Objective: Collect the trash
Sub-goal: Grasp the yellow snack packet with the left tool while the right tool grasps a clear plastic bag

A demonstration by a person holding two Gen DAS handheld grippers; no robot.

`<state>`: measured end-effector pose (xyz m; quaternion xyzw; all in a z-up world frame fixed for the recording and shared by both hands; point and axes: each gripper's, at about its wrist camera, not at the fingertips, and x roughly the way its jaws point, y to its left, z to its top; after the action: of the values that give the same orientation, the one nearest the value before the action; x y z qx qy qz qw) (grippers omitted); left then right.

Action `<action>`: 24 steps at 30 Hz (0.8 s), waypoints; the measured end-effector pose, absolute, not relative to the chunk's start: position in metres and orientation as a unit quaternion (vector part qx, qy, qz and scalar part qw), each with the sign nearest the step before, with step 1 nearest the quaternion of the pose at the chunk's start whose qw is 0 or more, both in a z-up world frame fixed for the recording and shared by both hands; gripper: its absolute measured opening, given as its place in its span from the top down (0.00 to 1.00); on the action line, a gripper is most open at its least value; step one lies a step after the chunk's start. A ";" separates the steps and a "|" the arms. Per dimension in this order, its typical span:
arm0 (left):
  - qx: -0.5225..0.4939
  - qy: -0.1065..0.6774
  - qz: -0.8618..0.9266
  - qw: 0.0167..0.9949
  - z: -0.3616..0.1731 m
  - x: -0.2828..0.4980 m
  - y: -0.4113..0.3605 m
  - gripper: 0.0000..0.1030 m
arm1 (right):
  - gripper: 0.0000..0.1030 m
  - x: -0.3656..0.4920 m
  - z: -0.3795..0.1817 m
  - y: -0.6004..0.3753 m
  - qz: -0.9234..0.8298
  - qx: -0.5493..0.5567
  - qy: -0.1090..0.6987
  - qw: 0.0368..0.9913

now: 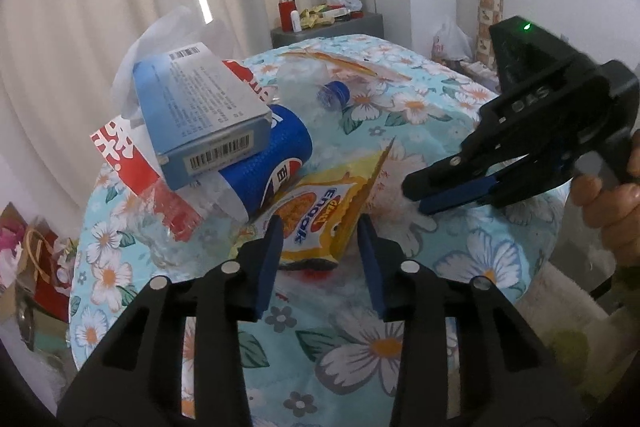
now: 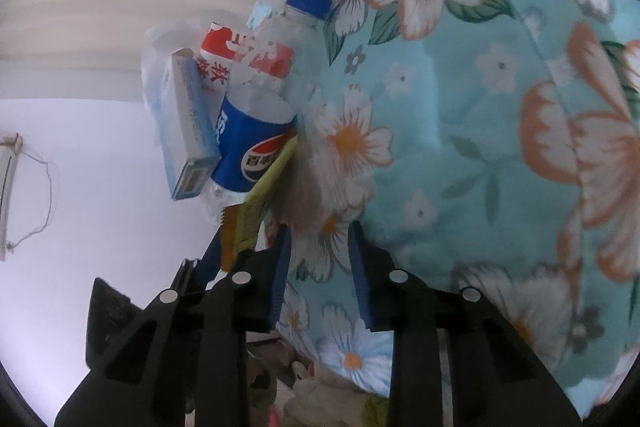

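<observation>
Two grippers in view, both over a round table w/ a floral blue cloth point(image 1: 460, 259). From the left wrist cam I see my left gripper point(image 1: 320, 239) pointing down at the trash pile, jaws partly open, a modest gap. Its blue fingertips point(image 1: 272, 247) straddle the bottom end of a yellow snack wrapper point(image 1: 320, 211), which lies flat on the cloth. Can't tell if the pads touch the wrapper yet; they don't look pressed on it, so nothing gripped as far as I see.

Right gripper point(image 1: 420, 195) comes in from the right of that view, held by a hand point(image 1: 612, 211), jaws narrow, tips just off the wrapper's right edge, nothing between them. From its own cam the right gripper point(image 2: 320, 247) shows only cloth in its gap, so it's empty.

Trash sits in a heap at the table's left side: a blue Pepsi bottle point(image 1: 272, 163) lying on its side, touching the wrapper's top end; a pale blue box point(image 1: 200, 111) w/ barcodes resting tilted on top of the bottle; a red-and-white label bottle point(image 1: 132, 155) under the box's left end; a clear crushed bottle w/ blue cap point(image 1: 334, 93) just behind the Pepsi one. White plastic bag point(image 1: 160, 39) behind the box.
</observation>
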<state>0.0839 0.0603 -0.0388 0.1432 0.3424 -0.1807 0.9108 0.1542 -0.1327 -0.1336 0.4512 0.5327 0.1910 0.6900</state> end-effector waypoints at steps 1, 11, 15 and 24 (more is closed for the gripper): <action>0.142 0.342 -0.181 0.911 -0.039 0.084 0.060 0.69 | 0.75 0.157 -0.136 -0.131 0.189 0.454 0.535 0.687; 0.129 0.343 -0.187 0.912 -0.036 0.084 0.058 0.89 | 0.96 0.152 -0.136 -0.126 0.175 0.437 0.526 0.708; 0.132 0.342 -0.188 0.911 -0.035 0.083 0.054 0.91 | 0.96 0.142 -0.129 -0.139 0.167 0.438 0.516 0.717; 0.141 0.332 -0.196 0.912 -0.031 0.078 0.045 0.94 | 0.96 0.123 -0.119 -0.161 0.155 0.448 0.496 0.728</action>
<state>0.0779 0.0454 -0.0306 0.1410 0.3323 -0.1956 0.9118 0.1231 -0.1608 -0.1192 0.4478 0.4962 0.1549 0.7275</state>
